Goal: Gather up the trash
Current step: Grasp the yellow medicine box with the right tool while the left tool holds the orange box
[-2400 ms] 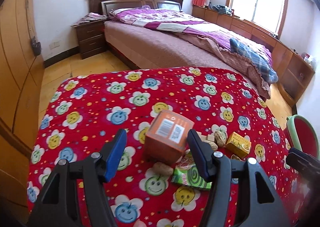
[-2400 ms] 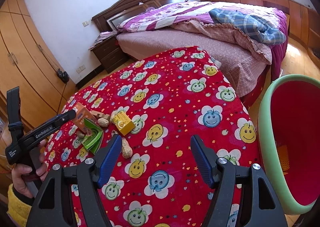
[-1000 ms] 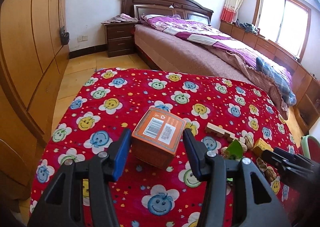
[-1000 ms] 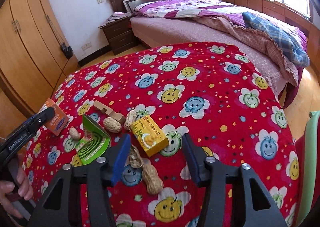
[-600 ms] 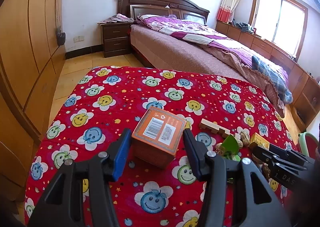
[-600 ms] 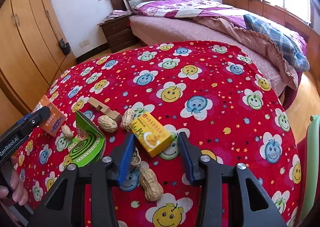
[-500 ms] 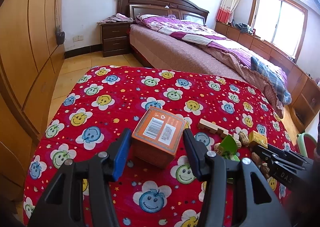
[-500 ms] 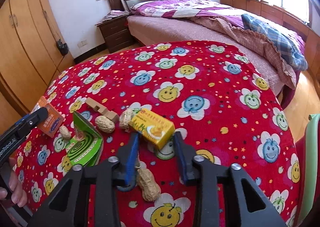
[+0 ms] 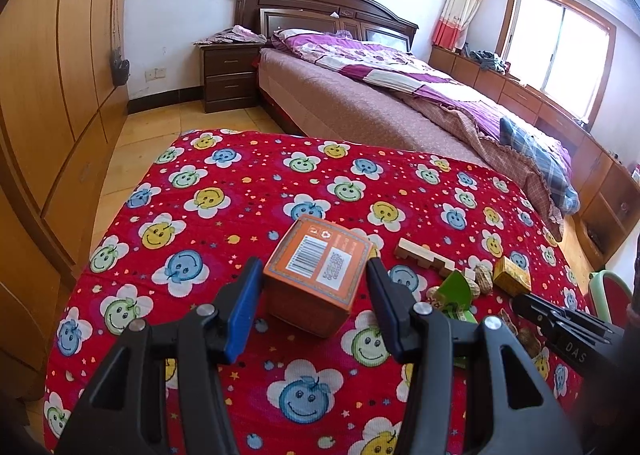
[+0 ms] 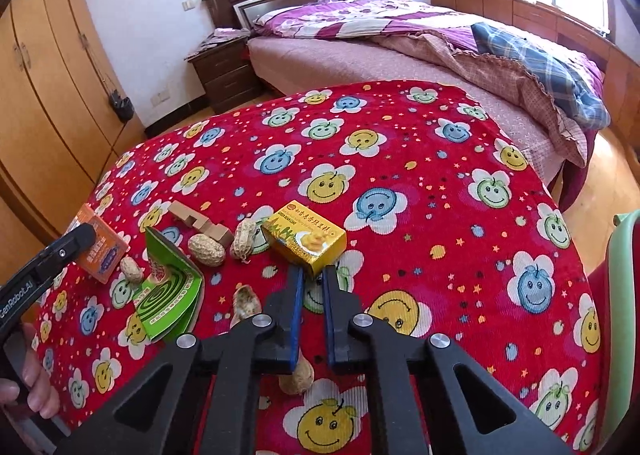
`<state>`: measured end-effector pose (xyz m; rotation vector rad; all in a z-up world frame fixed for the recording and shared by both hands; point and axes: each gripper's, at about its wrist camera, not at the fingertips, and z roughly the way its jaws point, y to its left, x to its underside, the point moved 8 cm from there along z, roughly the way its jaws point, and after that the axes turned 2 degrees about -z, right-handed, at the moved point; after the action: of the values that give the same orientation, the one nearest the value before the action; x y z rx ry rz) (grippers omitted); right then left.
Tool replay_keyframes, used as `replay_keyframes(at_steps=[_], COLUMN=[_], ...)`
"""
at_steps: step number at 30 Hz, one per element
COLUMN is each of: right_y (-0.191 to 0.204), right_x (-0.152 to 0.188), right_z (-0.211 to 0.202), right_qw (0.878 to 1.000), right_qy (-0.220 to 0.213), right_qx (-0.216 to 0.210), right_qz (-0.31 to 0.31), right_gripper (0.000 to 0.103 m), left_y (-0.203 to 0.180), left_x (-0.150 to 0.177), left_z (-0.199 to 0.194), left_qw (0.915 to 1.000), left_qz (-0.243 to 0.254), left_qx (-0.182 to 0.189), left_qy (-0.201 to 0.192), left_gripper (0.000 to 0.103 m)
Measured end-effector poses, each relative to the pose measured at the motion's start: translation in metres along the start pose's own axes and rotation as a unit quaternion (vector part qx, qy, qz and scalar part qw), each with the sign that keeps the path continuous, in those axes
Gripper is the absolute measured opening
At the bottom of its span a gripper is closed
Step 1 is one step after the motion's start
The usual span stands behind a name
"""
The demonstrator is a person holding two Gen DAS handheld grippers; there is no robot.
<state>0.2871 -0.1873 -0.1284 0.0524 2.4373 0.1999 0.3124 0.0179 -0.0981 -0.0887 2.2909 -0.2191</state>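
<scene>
Pinching yellow box (image 10: 306, 241), right tool (image 10: 311, 278), orange box (image 9: 318, 275) left

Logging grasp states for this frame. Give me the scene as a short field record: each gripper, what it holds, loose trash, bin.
left gripper: shut on orange box
right gripper: jaws just closed, pinching a corner of the yellow box
loose trash: green packet, peanuts, wooden piece
surface: red smiley cloth
bin: green-rimmed red bin at right edge
</scene>
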Motion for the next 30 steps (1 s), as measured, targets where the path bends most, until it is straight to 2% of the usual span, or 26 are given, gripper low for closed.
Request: replay_keyframes(at_steps=[4, 6, 8, 10, 12, 14, 22, 23, 24, 30], right_y=[0.003, 0.002, 0.001, 0.0, 0.002, 0.005, 0.007, 0.007, 0.006, 0.004], right_x=[0.003, 0.002, 0.001, -0.002, -0.007, -0.011, -0.022, -0.022, -0.021, -0.017], right_z=[-0.001, -0.003, -0.003, -0.002, 0.0, 0.005, 0.026, 0.025, 0.025, 0.015], right_qw=[1.0, 1.0, 1.0, 1.0, 1.0, 0.999, 0.999, 0.999, 0.999, 1.0], right_qy=[0.007, 0.007, 0.007, 0.004, 0.001, 0.001, 0.012, 0.011, 0.01, 0.007], right_qx=[-0.009, -0.012, -0.01, -0.004, 0.004, 0.016, 0.007, 0.008, 0.007, -0.006], right_qz=[-0.002, 0.001, 0.003, -0.002, -0.018, -0.04, -0.036, -0.036, -0.035, -0.021], right_gripper=[0.013, 0.022, 0.039, 0.048, 0.049, 0.056, 0.055, 0.048, 0.047, 0.046], left_y=[0.003, 0.004, 0.005, 0.005, 0.005, 0.005, 0.004, 0.004, 0.004, 0.003], left_x=[0.0, -0.001, -0.001, 0.0, 0.0, 0.0, 0.001, 0.0, 0.0, 0.0], left_z=[0.001, 0.0, 0.001, 0.002, 0.003, 0.002, 0.002, 0.002, 0.002, 0.002], left_qw=[1.0, 1.0, 0.9999, 0.9999, 0.9999, 0.9999, 1.0, 1.0, 1.0, 1.0], left_qz=[-0.006, -0.009, -0.012, -0.013, -0.012, -0.01, -0.008, -0.008, -0.008, -0.009], left_qx=[-0.001, 0.0, 0.0, 0.0, -0.002, -0.003, -0.003, -0.003, -0.003, 0.0], left_qy=[0.001, 0.0, 0.001, 0.002, 0.001, 0.0, -0.001, -0.001, -0.001, -0.003], left_gripper=[0.053, 0.053, 0.053, 0.053, 0.053, 0.053, 0.053, 0.053, 0.053, 0.053])
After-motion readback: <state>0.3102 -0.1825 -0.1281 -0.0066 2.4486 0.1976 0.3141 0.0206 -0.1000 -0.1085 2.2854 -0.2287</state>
